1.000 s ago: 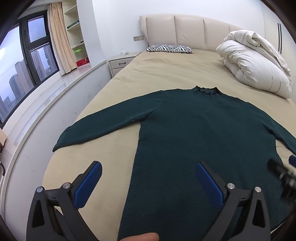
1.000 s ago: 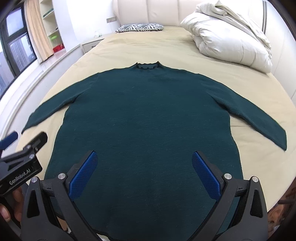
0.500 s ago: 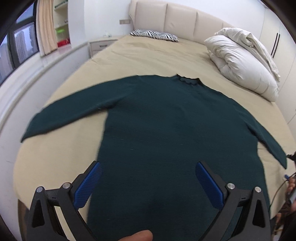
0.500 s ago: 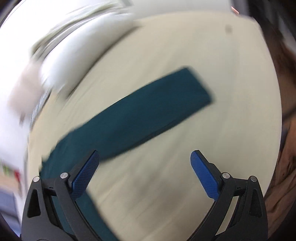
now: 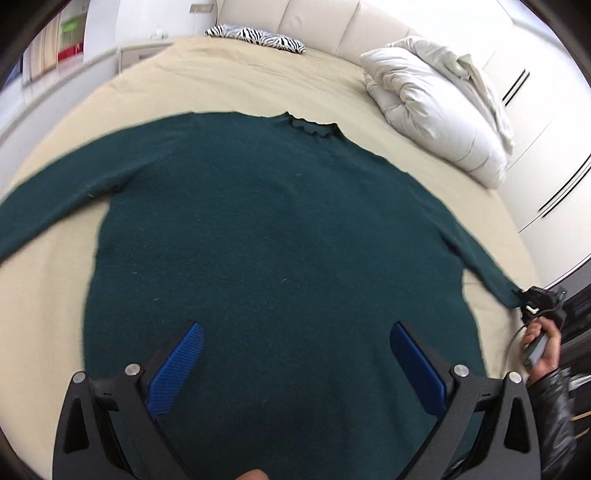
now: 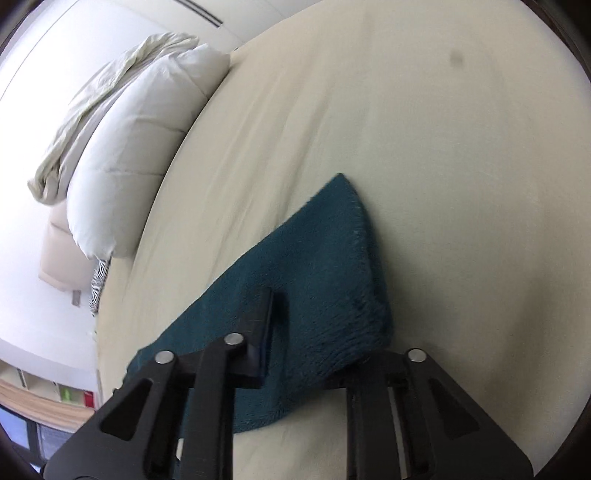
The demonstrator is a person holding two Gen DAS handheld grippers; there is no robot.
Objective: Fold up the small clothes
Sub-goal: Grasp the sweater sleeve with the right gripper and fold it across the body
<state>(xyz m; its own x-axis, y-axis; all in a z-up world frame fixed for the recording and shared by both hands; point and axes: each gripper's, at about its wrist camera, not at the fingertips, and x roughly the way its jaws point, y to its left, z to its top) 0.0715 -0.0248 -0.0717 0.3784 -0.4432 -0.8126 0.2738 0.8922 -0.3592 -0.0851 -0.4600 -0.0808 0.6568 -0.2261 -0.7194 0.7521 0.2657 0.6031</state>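
Observation:
A dark green long-sleeved sweater [image 5: 273, 240] lies flat on the beige bed [image 5: 221, 88], collar away from me, sleeves spread to both sides. My left gripper [image 5: 291, 354] is open and empty, hovering over the sweater's lower body. My right gripper [image 6: 317, 317] is shut on the cuff of the sweater's right sleeve [image 6: 325, 258]; the cloth bunches between the jaws. In the left wrist view the right gripper [image 5: 535, 299] shows at the far right, at the end of that sleeve [image 5: 480, 258], near the bed's edge.
A white folded duvet [image 5: 439, 107] lies at the back right of the bed and also shows in the right wrist view [image 6: 129, 129]. A zebra-striped pillow [image 5: 258, 35] sits by the headboard. A white wardrobe [image 5: 546, 122] stands to the right.
My right gripper swung to the right sleeve's end and shut on its cuff. My left gripper moved right, from the left side to over the sweater's lower middle.

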